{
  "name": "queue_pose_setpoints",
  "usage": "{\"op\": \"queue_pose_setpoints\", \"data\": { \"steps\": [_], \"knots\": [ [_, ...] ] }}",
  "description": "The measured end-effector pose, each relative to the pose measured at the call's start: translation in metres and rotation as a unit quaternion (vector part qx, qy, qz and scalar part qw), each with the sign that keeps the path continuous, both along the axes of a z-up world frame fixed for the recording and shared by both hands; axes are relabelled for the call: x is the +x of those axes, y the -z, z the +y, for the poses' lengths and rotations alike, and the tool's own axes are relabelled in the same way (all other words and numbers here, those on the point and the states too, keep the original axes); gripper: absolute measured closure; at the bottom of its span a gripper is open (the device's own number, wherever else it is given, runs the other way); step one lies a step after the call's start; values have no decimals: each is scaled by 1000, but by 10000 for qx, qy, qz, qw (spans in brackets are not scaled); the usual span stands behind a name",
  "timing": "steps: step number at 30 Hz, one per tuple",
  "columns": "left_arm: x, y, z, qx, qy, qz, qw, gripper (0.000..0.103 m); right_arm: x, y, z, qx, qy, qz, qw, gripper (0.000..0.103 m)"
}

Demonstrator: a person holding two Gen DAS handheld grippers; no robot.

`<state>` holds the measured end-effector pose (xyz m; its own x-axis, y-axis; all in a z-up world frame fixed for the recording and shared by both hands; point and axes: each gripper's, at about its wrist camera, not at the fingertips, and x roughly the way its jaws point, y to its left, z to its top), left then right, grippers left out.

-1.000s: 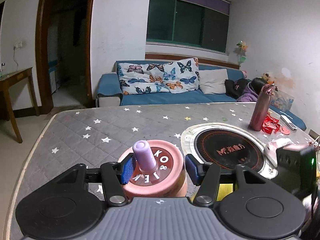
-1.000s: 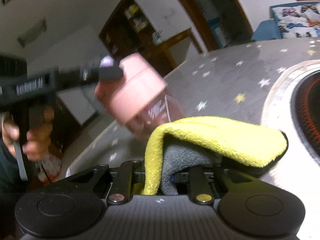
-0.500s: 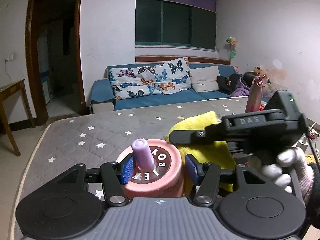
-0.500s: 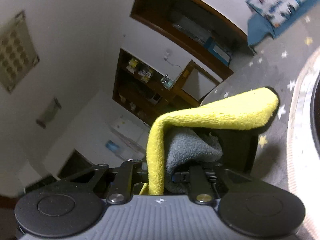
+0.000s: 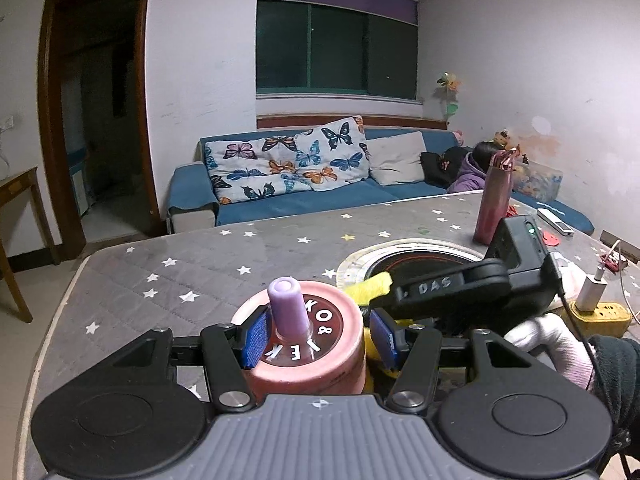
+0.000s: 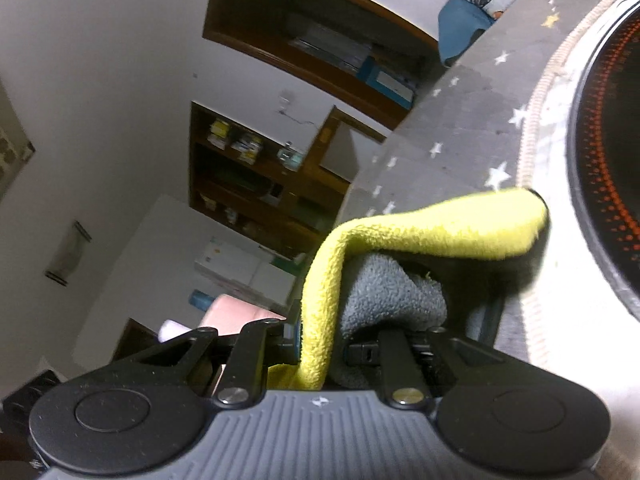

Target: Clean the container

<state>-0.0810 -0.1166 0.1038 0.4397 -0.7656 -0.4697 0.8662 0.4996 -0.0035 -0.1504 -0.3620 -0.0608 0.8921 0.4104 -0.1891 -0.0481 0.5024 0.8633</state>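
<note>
The tabletop (image 5: pixel 208 264) is big and gray with stars. The pink cup (image 5: pixel 308 354) stands on it, near the front edge. That is the thing to clean. The left gripper (image 5: pixel 320 338) has its blue pads on both sides of the cup lid and holds the cup. The right gripper (image 6: pixel 340 344) is closed tight on the cloth (image 6: pixel 420 236). It sits just right of the cup.

What could go wrong? The cup could tip or slip if the cloth pushes hard on its side, because the left gripper only pinches the top. The cloth could slide out if it rubs and catches on the cup. The right gripper could bump the left one, since they are very close beside the cup.

Counting: one tabletop, one round burner (image 5: pixel 416 266) behind the cup, two grippers, one cloth, one pink cup, one tall bottle (image 5: pixel 492 200) far behind the cup.
</note>
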Motion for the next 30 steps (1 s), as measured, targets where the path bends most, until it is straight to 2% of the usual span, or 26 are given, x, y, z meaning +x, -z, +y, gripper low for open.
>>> {"op": "queue_pose_setpoints", "data": {
  "steps": [5, 15, 25, 30],
  "knots": [
    [-2, 0, -4, 13, 35, 3, 10000, 45, -13, -5, 9, -543, -9, 273, 9982, 87],
    [-4, -2, -7, 24, 22, 18, 10000, 45, -58, -21, 36, -1556, -101, 765, 9848, 87],
    [-3, -5, -8, 56, -41, 79, 9999, 45, -105, -40, 80, -2665, -255, 552, 9619, 87],
    [-3, -6, -8, 46, -55, 105, 9999, 44, -112, -44, 83, -2807, -261, 344, 9588, 87]
  ]
}}
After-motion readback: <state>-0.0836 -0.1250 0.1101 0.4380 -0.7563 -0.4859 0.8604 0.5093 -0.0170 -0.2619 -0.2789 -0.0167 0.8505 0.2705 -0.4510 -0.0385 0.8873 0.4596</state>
